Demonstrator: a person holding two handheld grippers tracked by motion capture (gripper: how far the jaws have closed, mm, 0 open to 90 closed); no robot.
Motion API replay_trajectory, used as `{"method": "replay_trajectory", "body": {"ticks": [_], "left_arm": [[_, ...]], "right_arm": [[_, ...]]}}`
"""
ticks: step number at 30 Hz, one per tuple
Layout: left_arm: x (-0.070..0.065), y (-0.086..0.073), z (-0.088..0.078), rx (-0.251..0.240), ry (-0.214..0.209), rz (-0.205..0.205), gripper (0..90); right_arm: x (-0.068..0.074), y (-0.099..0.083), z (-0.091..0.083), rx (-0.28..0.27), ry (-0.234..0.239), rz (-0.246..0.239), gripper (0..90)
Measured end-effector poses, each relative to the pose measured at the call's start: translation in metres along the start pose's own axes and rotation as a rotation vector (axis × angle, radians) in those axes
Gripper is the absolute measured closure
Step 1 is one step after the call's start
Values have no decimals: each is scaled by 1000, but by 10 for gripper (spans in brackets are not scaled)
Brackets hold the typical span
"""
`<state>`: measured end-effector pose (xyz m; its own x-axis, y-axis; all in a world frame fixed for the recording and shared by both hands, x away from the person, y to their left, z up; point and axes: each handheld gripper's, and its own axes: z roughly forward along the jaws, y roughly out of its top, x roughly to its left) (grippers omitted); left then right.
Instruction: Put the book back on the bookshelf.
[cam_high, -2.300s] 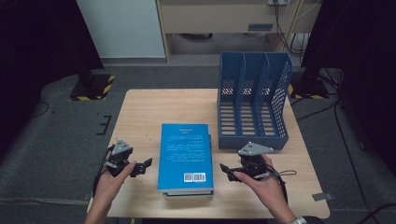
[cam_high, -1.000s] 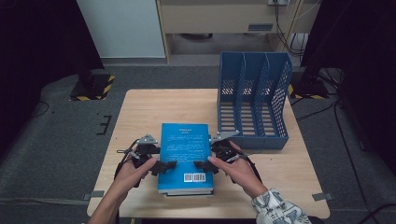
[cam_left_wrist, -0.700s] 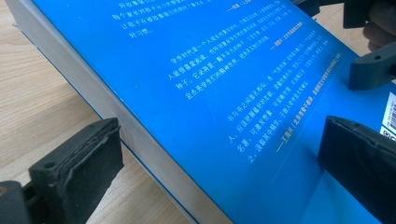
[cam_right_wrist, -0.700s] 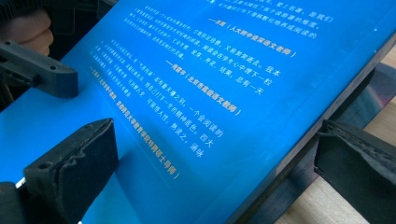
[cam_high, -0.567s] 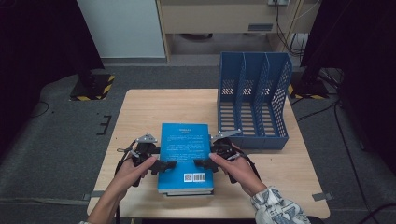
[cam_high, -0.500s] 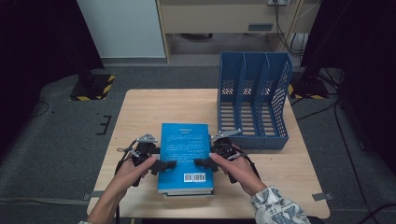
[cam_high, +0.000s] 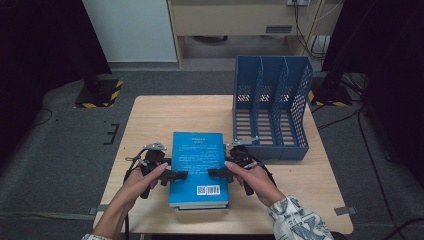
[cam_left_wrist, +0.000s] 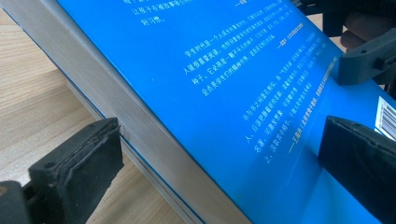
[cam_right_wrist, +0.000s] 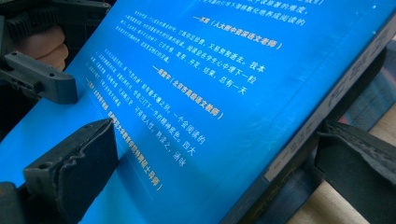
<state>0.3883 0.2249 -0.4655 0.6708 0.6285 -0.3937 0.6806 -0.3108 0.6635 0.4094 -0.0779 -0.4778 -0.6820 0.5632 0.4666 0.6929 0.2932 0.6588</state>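
I have a claw in each hand, and both are set on the thick blue paperback book (cam_high: 198, 167) lying flat on the pale wooden table (cam_high: 150, 120), back cover up with its barcode toward me. My left claw (cam_high: 172, 175) straddles the book's left edge: in the left gripper view 1 jaw sits down by the page block near the tabletop and the other rests over the cover. My right claw (cam_high: 216, 173) does the same on the spine side, 1 jaw on the cover and 1 below the spine. Both claws are spread around the book's thickness; I cannot tell whether the pads are pressing yet, though the jaws look close to the surfaces rather than clamped hard.

The blue plastic file rack with 3 slots (cam_high: 272, 112) stands upright at the far right of the table, just beyond the book's far right corner, and its slots look empty.

As I judge it, the work is at the grasp: the reach is done and both claws are placed, but the book is not yet lifted. Left to do, if the rack is the goal: close firmly, raise the book, turn it upright and slide it into 1 slot.
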Motion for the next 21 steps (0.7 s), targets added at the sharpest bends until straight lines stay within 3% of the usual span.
{"method": "replay_trajectory", "body": {"ticks": [3, 6, 11, 21], "left_arm": [[2, 0, 0, 1, -11, -5, 0], [5, 0, 1, -2, -24, -15, 0], [11, -3, 2, -20, -57, -36, 0], [10, -1, 1, -10, -44, -30, 0]], "right_arm": [[-2, -1, 4, 0, 32, 22, 0], [-1, 3, 4, 23, 25, 18, 0], [-2, 2, 3, 15, 29, 11, 0], [-2, 3, 3, 17, 30, 10, 2]]}}
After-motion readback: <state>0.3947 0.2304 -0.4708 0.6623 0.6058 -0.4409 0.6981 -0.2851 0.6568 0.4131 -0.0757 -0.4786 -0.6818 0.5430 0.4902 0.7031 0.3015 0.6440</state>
